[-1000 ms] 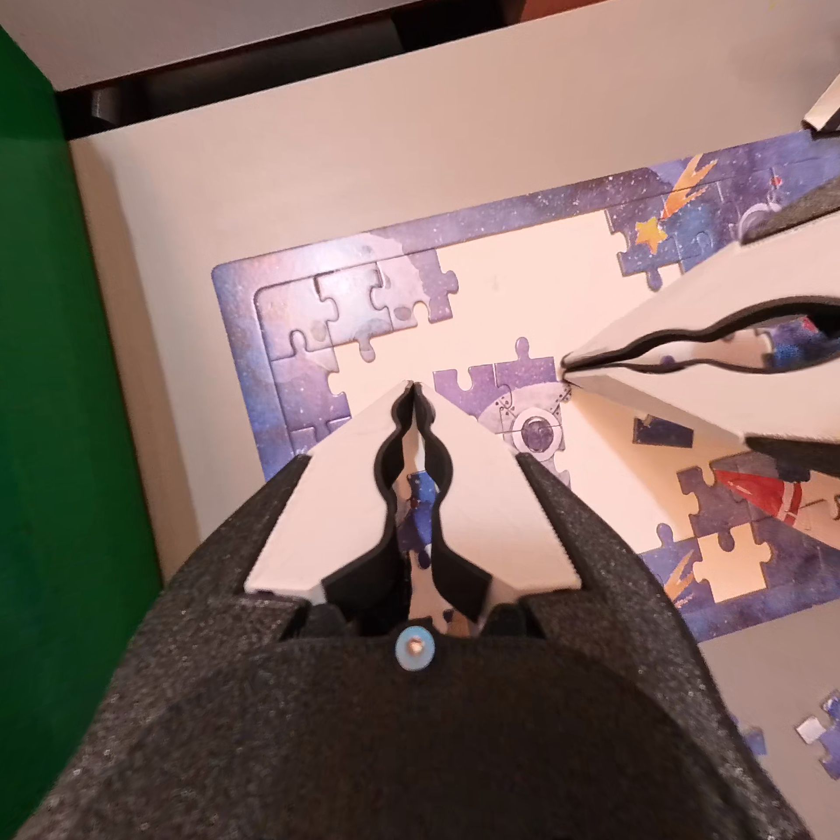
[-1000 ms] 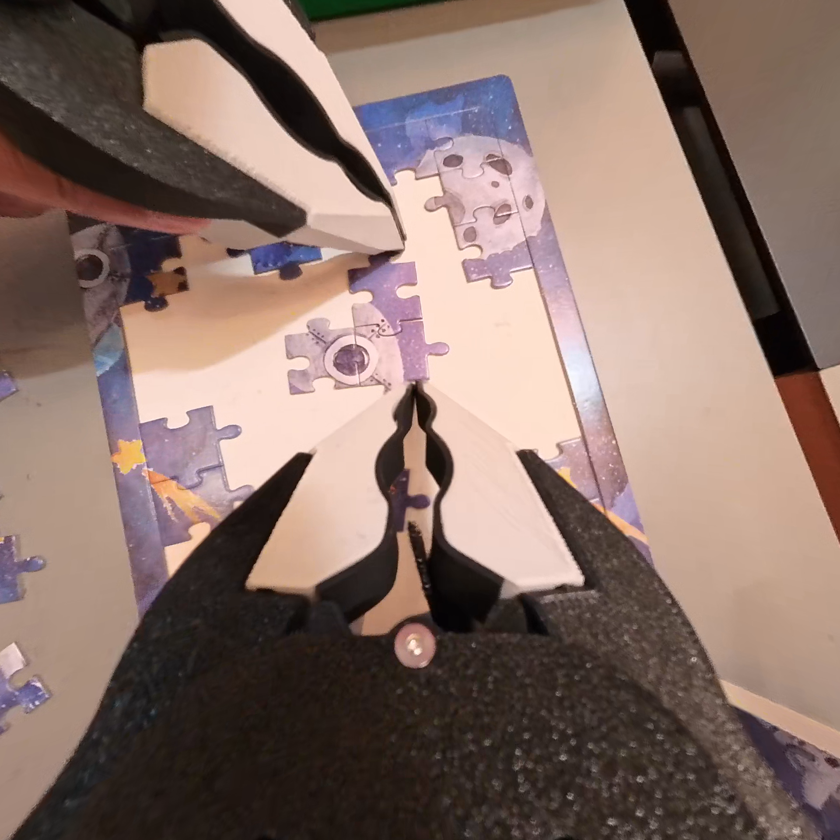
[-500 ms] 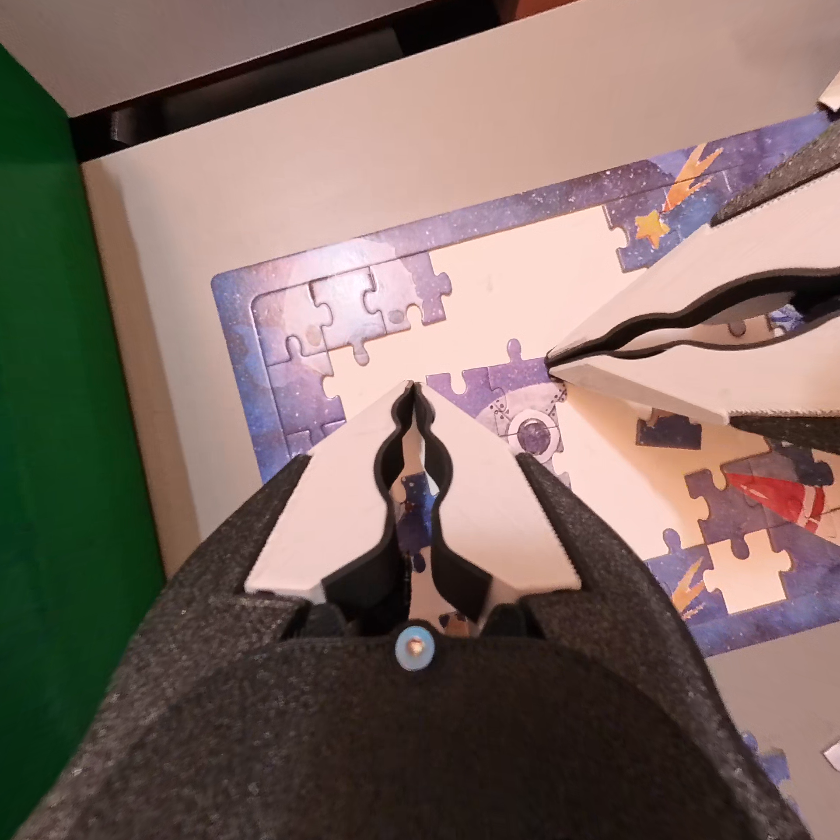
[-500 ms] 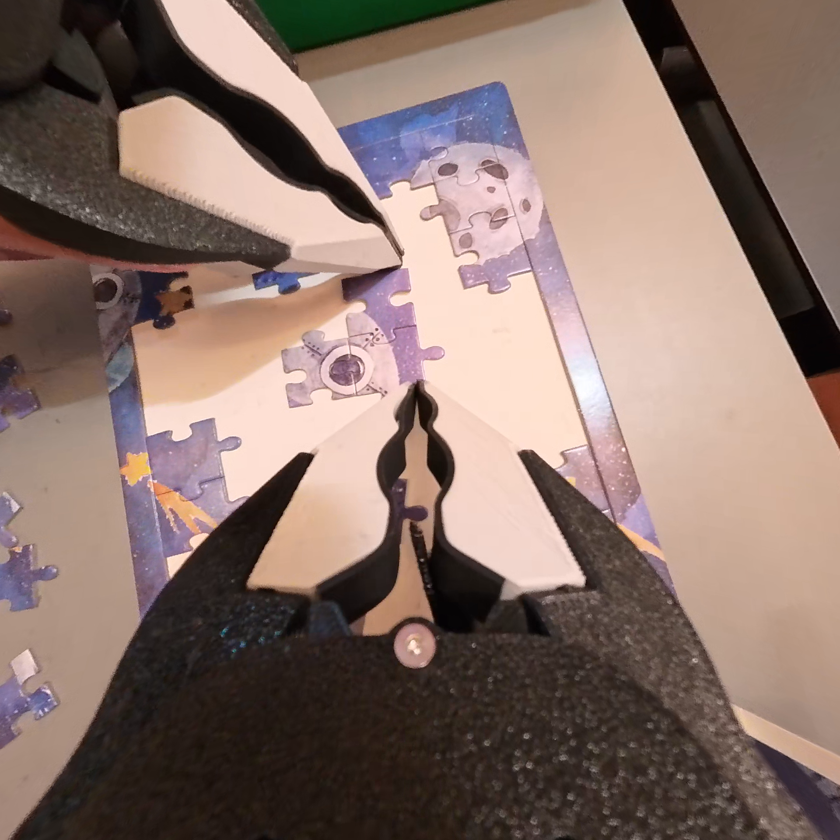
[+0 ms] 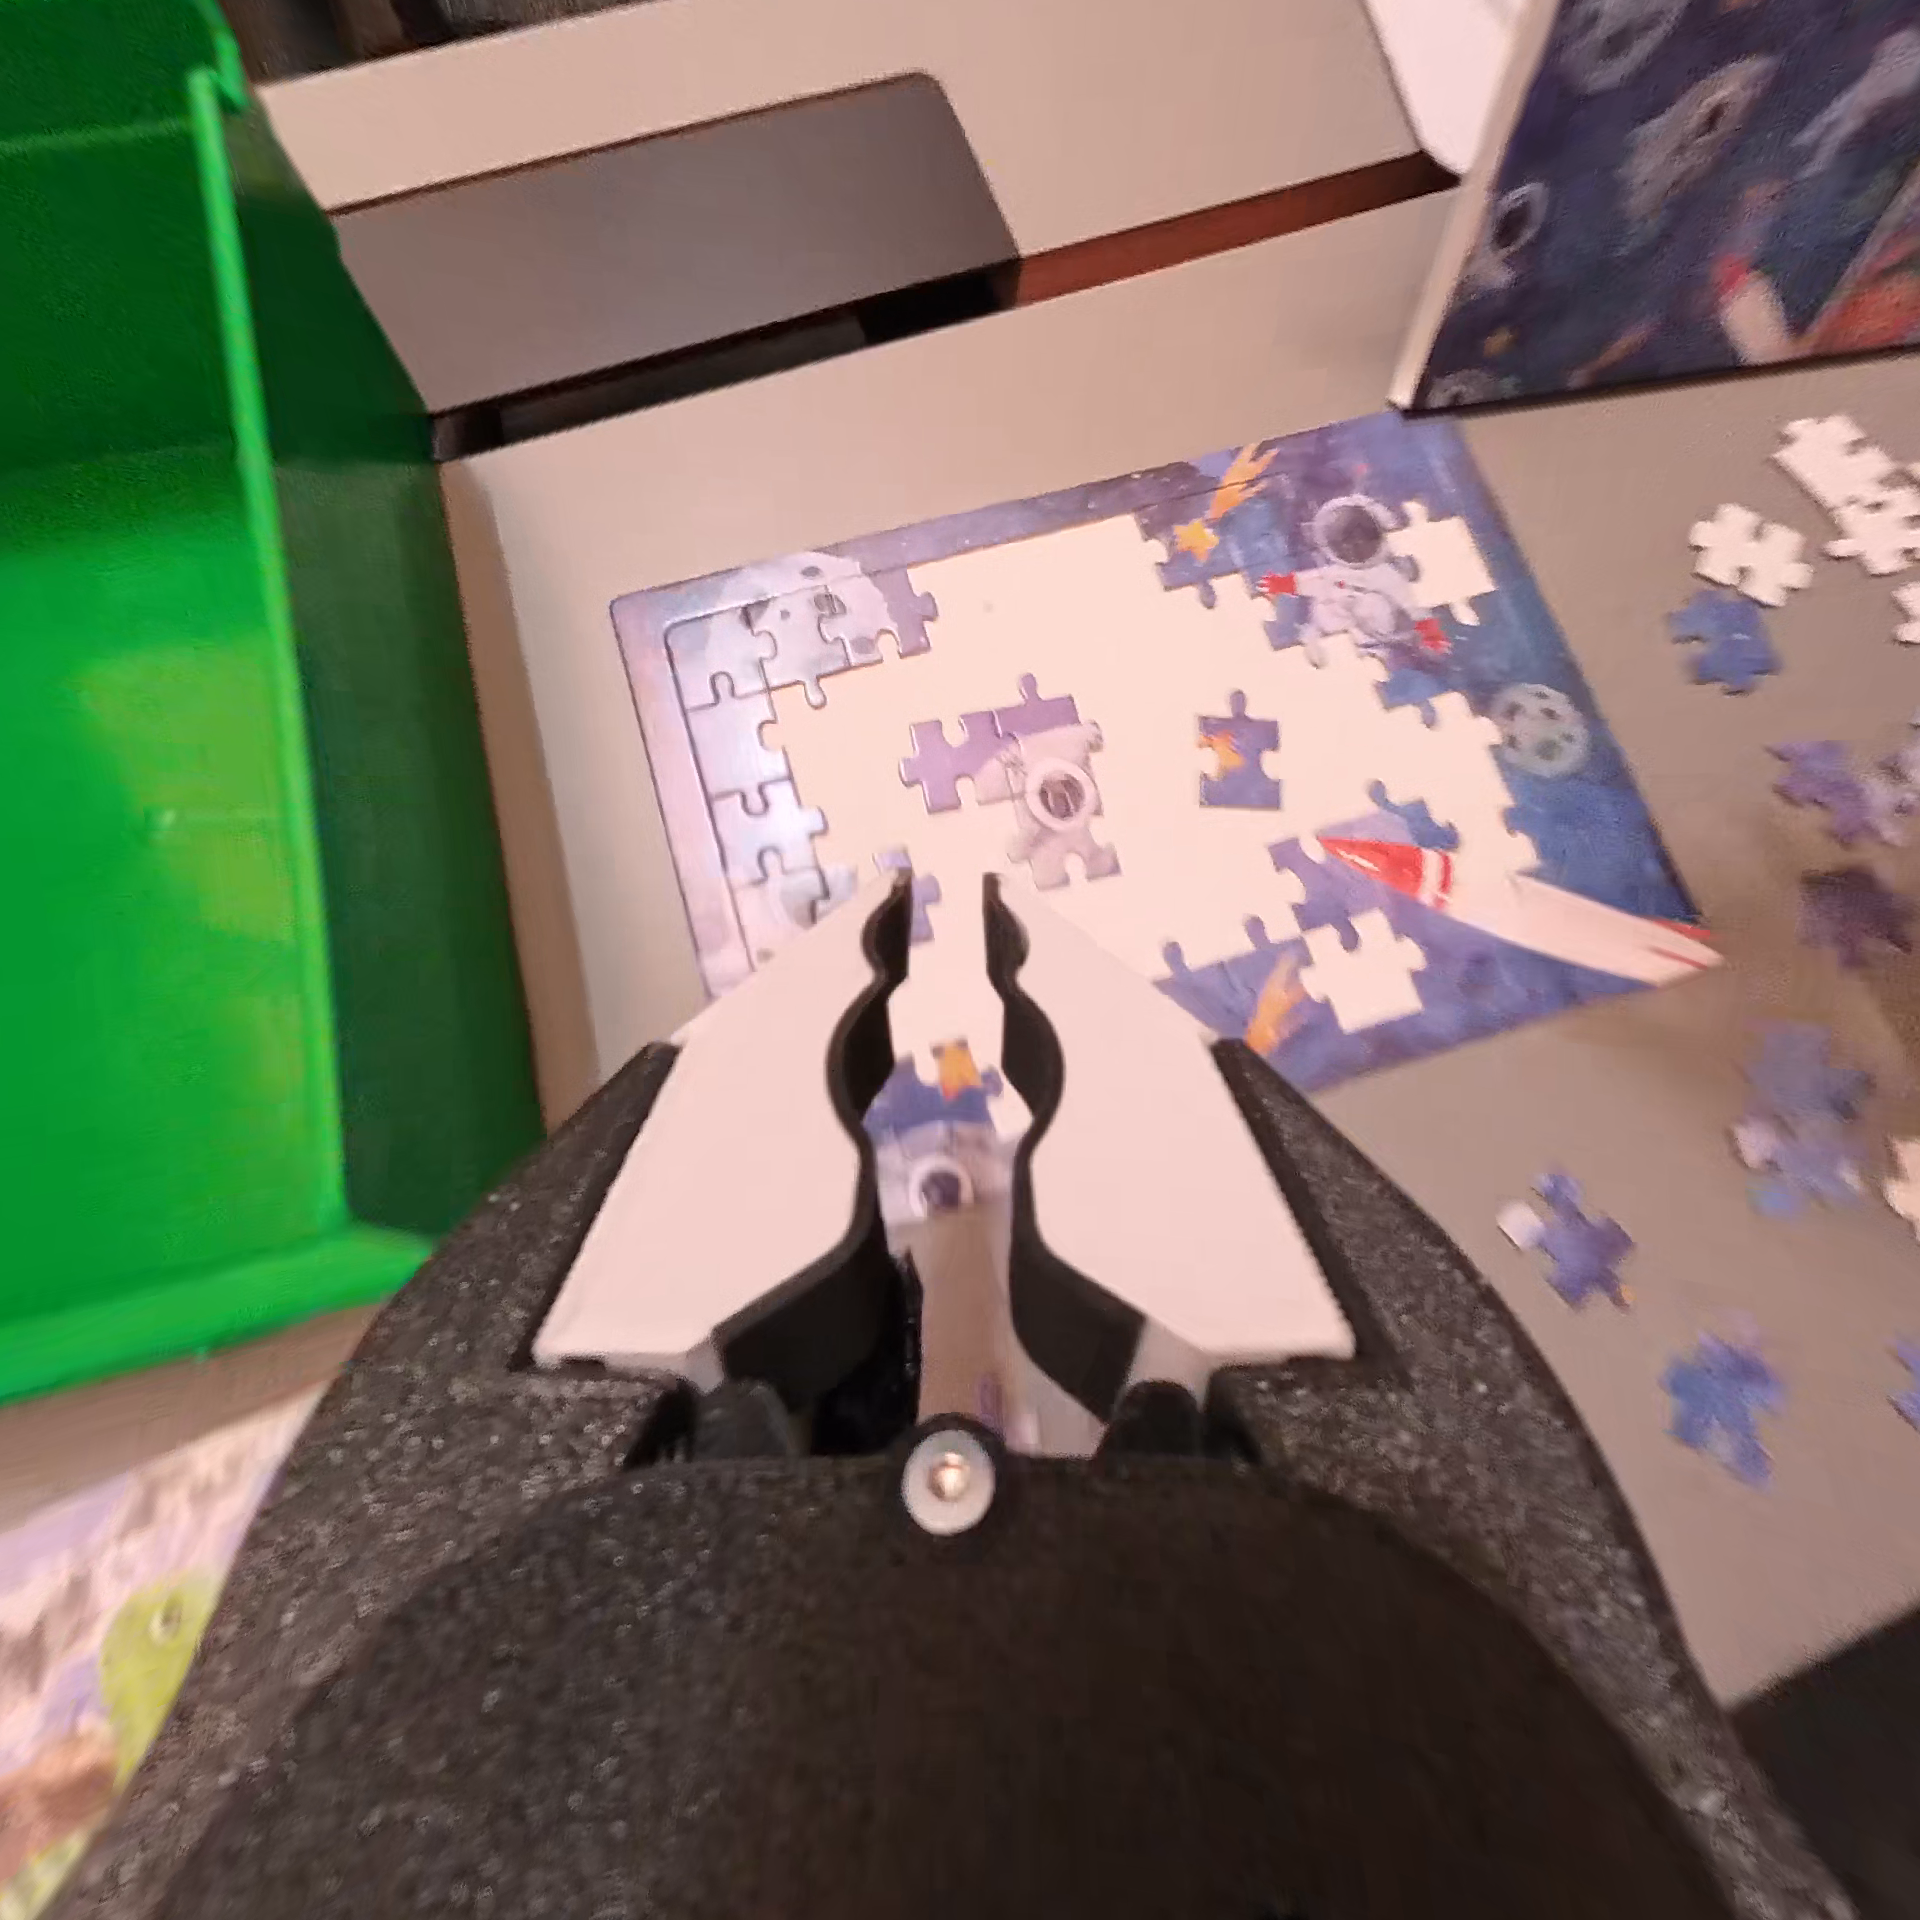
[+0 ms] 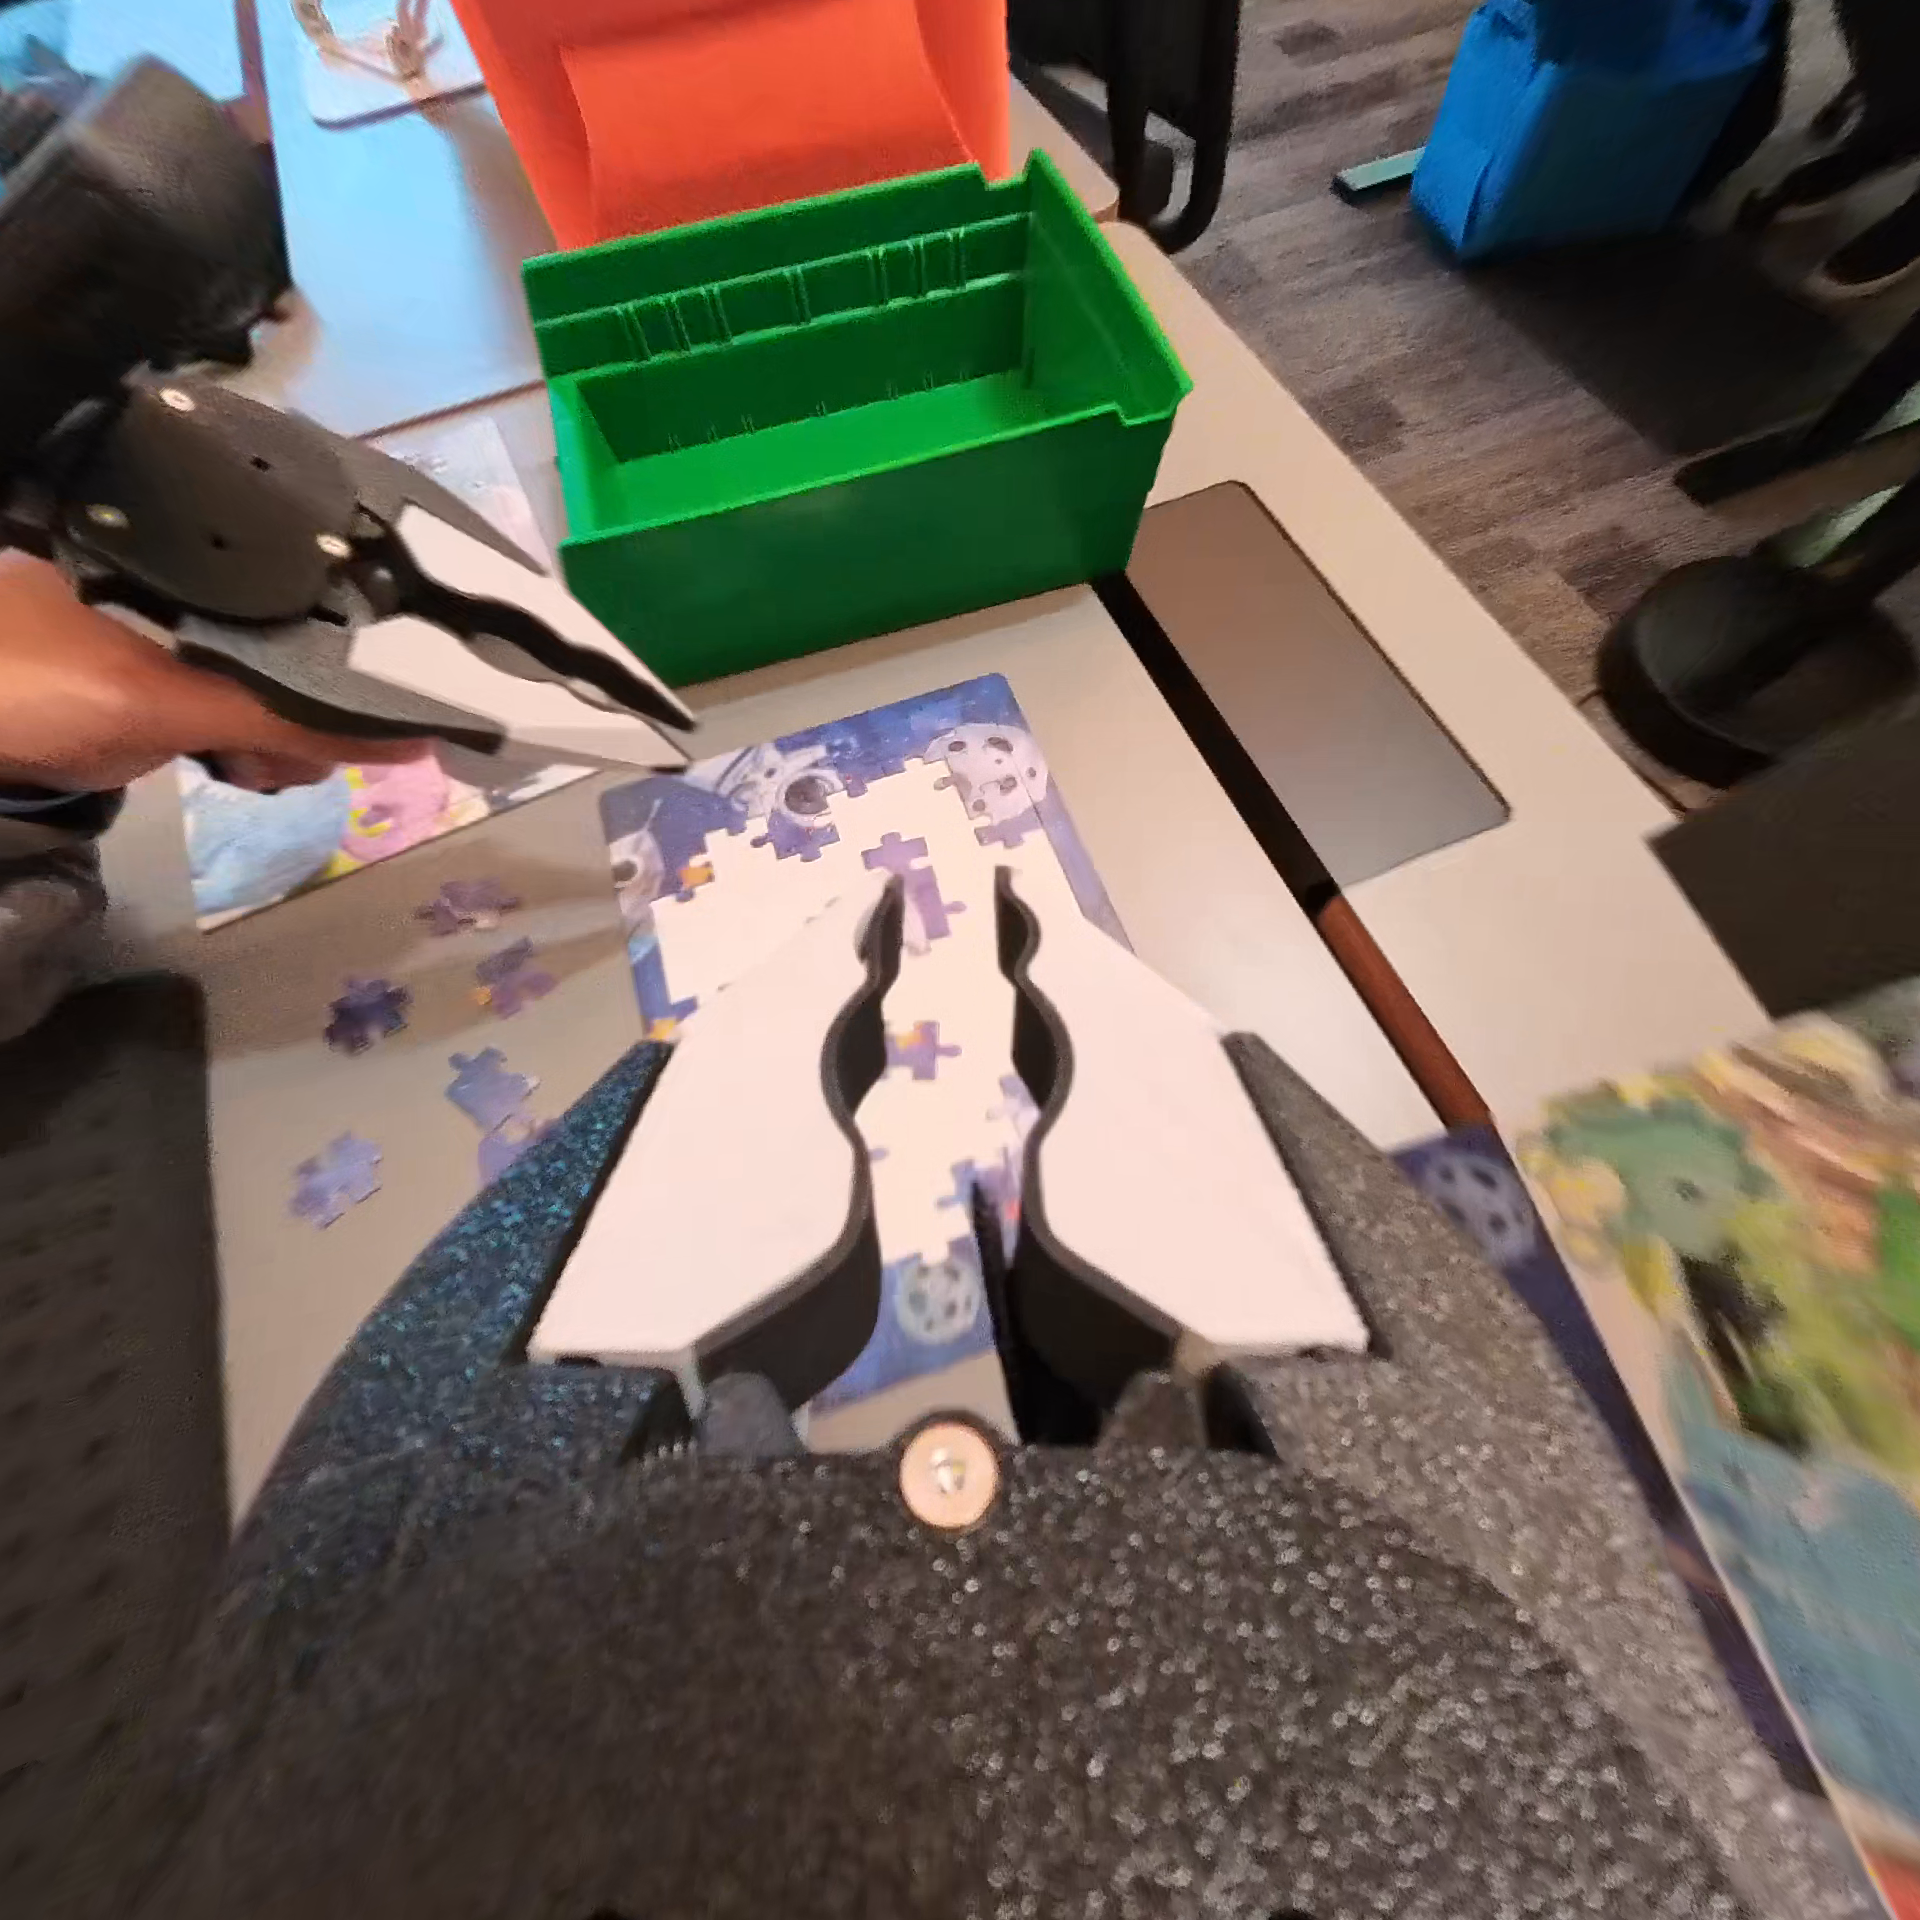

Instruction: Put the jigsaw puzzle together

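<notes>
The puzzle board (image 5: pixel 665 665) lies flat on the pale tabletop (image 5: pixel 1039 395), its blue frame holding a wide bare centre with finished patches at the corners: a moon section (image 5: pixel 800 644), an astronaut section (image 5: pixel 1351 582) and a rocket section (image 5: pixel 1382 868). A small joined cluster of pieces (image 5: pixel 1013 774) sits alone in the bare middle, and a single piece (image 5: pixel 1236 764) lies apart beside it. They look parked there until their neighbours turn up.

The left gripper (image 5: pixel 945 894) hangs above the near edge of the board with its jaws slightly spread and nothing between them. The right gripper (image 6: pixel 943 888) is held high over the opposite end, jaws likewise spread and empty. Both seem raised clear of the board to free the way toward the loose pieces (image 5: pixel 1808 1081) scattered on the grey mat (image 5: pixel 1455 1351) beside it; some of these lie white side up. Fetching another piece is probably the step in hand.

A green bin (image 6: pixel 862 457) stands just beyond the board, likely kept near for sorting, and it appears empty.

Much is blurred: the loose pieces smear into patches, so their prints cannot be matched to the gaps. The grippers' own bodies hide the near part of the board in each view. A printed box (image 5: pixel 1683 187) at the upper right is cut off by the picture edge.
</notes>
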Tool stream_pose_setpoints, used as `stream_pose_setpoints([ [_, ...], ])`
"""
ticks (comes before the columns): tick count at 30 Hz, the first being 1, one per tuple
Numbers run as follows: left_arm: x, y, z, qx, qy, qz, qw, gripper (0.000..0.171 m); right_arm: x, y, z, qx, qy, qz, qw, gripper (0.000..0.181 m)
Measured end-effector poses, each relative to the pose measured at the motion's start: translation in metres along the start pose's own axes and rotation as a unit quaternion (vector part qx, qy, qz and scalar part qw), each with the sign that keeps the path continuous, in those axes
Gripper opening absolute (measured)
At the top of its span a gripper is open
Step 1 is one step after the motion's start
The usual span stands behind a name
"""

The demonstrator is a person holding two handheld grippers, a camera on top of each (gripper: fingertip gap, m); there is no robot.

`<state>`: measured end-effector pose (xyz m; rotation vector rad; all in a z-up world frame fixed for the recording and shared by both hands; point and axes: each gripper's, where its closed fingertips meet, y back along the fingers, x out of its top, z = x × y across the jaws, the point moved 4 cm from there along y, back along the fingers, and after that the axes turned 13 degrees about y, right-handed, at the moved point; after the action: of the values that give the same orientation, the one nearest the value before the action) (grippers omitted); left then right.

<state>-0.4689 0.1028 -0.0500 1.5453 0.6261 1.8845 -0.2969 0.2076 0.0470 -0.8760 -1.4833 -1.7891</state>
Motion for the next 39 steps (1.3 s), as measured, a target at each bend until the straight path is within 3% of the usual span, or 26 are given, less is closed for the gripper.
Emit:
stream_pose_setpoints([
  [3, -0.028, 0.042, 0.004, -0.017, 0.026, 0.037, 0.999, 0.019, -0.004, 0.05, -0.018, -0.024, 0.007, -0.005, 1.0, 0.019],
  [7, -0.081, 0.081, 0.006, -0.025, 0.063, 0.075, 0.995, 0.02, -0.042, 0.098, -0.062, -0.049, 0.015, -0.045, 0.998, 0.021],
  [14, -0.144, 0.103, 0.042, -0.058, 0.075, 0.111, 0.989, 0.022, -0.183, 0.162, -0.113, -0.156, -0.041, -0.17, 0.972, 0.017],
  [19, -0.149, 0.096, 0.066, -0.032, 0.021, 0.133, 0.99, 0.023, -0.258, 0.196, -0.126, -0.209, -0.139, -0.136, 0.958, 0.027],
  [21, -0.149, 0.09, 0.073, -0.021, -0.002, 0.143, 0.989, 0.023, -0.269, 0.195, -0.128, -0.208, -0.153, -0.099, 0.961, 0.03],
  [24, -0.151, 0.083, 0.081, -0.001, -0.044, 0.14, 0.989, 0.023, -0.271, 0.182, -0.131, -0.175, -0.168, -0.105, 0.964, 0.046],
  [27, -0.15, 0.084, 0.084, 0.014, -0.06, 0.156, 0.986, 0.022, -0.25, 0.141, -0.151, -0.113, -0.124, -0.089, 0.982, 0.052],
  [30, -0.154, 0.077, 0.085, 0.007, -0.063, 0.13, 0.989, 0.023, -0.247, 0.096, -0.167, -0.078, -0.071, -0.135, 0.985, 0.055],
  [33, -0.157, 0.074, 0.086, -0.006, -0.058, 0.115, 0.992, 0.023, -0.251, 0.078, -0.168, -0.07, -0.091, -0.164, 0.98, 0.055],
  [36, -0.157, 0.073, 0.089, -0.034, -0.044, 0.107, 0.993, 0.023, -0.254, 0.08, -0.159, -0.117, -0.088, -0.183, 0.972, 0.044],
  [39, -0.156, 0.073, 0.091, -0.062, -0.026, 0.1, 0.993, 0.023, -0.253, 0.077, -0.161, -0.099, -0.098, -0.171, 0.975, 0.035],
])
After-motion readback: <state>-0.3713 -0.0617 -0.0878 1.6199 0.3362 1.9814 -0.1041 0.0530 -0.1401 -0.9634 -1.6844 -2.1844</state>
